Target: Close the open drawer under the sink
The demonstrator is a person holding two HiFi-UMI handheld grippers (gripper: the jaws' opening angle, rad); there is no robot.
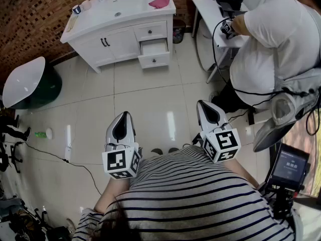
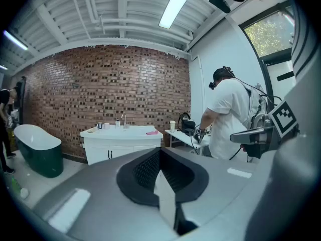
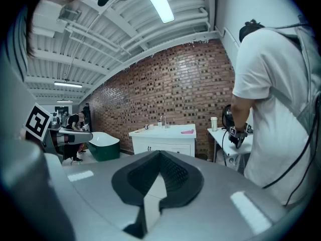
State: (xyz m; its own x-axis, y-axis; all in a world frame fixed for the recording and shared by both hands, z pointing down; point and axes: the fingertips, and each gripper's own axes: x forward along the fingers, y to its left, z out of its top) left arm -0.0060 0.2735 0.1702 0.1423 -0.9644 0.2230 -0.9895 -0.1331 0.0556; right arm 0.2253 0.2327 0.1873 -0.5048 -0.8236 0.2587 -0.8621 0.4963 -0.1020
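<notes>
The left gripper [image 1: 122, 117] and right gripper [image 1: 206, 105] were each pinched shut on nothing. They were held side by side close to the holder's striped shirt, tips pointing out over the floor [image 1: 150, 97]. Bare tiles lay open from them to the vanity [image 1: 118, 43] at the brick wall. A person [image 1: 271, 44] in white stood at a table [image 1: 205, 9] right of it. The drawer [image 1: 154, 59] hung pulled out under the counter's right end, well apart from both grippers.
</notes>
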